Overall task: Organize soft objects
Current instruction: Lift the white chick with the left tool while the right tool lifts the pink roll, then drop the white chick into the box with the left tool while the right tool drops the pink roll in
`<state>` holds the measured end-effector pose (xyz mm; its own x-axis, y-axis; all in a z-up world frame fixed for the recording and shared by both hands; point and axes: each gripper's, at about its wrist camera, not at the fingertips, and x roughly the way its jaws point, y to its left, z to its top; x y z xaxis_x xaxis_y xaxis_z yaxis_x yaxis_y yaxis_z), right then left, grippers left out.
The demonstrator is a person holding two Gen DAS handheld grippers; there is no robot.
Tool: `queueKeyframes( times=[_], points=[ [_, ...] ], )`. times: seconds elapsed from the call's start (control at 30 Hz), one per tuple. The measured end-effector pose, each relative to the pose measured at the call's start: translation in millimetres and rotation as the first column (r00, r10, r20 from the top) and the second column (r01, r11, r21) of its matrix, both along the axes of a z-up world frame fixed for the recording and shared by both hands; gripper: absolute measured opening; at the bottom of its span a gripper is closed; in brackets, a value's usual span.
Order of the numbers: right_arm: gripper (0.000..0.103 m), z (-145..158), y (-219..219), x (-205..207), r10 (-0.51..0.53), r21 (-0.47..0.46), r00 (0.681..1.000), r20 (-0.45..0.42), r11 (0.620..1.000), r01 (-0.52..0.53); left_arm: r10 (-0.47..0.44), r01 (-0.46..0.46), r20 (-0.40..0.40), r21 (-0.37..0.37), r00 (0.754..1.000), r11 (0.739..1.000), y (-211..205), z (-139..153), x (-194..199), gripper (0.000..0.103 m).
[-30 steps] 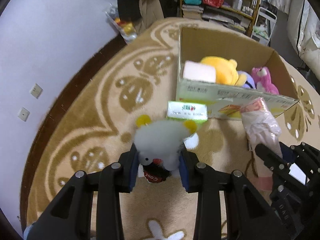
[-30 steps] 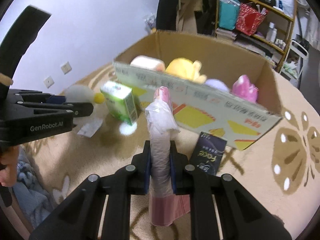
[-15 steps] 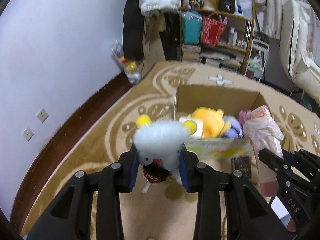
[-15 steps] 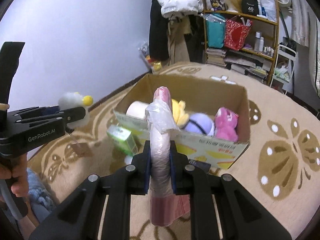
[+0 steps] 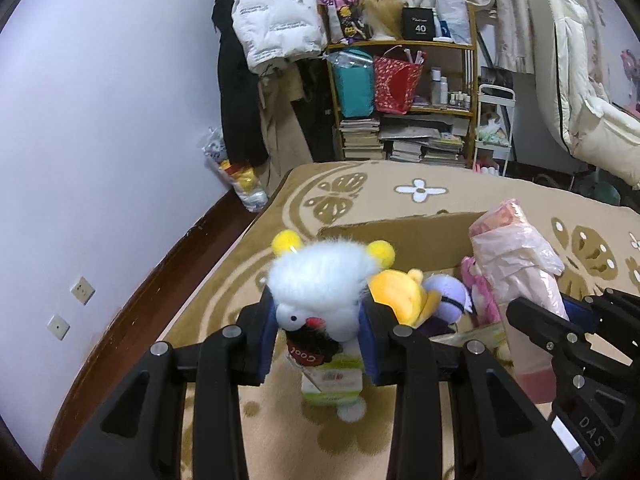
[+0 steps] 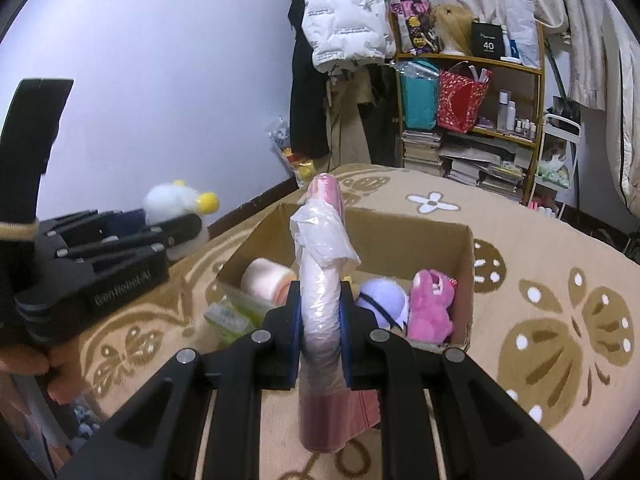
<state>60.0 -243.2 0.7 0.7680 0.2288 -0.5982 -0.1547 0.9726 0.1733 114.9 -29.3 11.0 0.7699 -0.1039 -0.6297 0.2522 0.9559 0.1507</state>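
Note:
My left gripper (image 5: pixel 319 326) is shut on a fluffy pale-blue plush toy (image 5: pixel 320 284) with yellow pom-poms, held in the air to the left of the cardboard box (image 5: pixel 424 236). My right gripper (image 6: pixel 320 320) is shut on a pink roll wrapped in clear plastic (image 6: pixel 322 280), held upright above the box's near edge (image 6: pixel 466 276). In the box lie a yellow plush (image 5: pixel 400 294), a lilac plush (image 6: pixel 384 300), a pink plush bear (image 6: pixel 432 306) and a pale pink roll (image 6: pixel 266 280). The left gripper and its toy (image 6: pixel 176 200) show at the left of the right wrist view.
A green-and-white carton (image 6: pixel 230 314) stands on the patterned beige rug (image 6: pixel 560 280) beside the box. A purple wall runs along the left. A cluttered shelf (image 5: pixel 400 92) with books and bags stands at the back, with hanging coats (image 5: pixel 276 20) next to it.
Both grippers have risen from near the rug with their loads still held. The views now look down into the box from higher up, and the back of the room has come into view.

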Motion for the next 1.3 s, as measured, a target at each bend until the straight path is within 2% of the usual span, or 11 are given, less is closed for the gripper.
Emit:
queueKeyframes(
  times=[0.37,0.57,1.1,1.23,1.3],
  points=[
    [0.017,5.3,-5.2,13.9,-0.031,0.003,0.999,0.029,1.000,0.031,-0.001,0.001,-0.006,0.003,1.000,1.000,-7.9,-14.0,19.9,0.033],
    [0.017,1.4,-11.1,22.0,-0.049,0.002,0.998,0.029,0.999,0.049,0.004,-0.004,-0.017,0.042,1.000,0.999,-13.2,-25.4,31.1,0.033],
    [0.017,-5.8,-17.9,33.2,-0.066,0.010,0.998,0.012,0.998,0.066,-0.004,0.005,-0.031,0.041,1.000,0.999,-18.2,-34.0,46.1,0.034],
    [0.017,-8.8,-18.4,40.7,-0.064,0.014,0.998,0.003,0.998,0.063,0.001,-0.002,-0.062,-0.006,0.998,1.000,-13.2,-36.8,53.6,0.034],
    [0.017,-11.8,-19.5,44.2,-0.067,0.018,0.998,-0.006,0.998,0.067,0.007,-0.007,-0.065,-0.001,0.998,1.000,-13.9,-39.1,54.9,0.034]
  ],
)
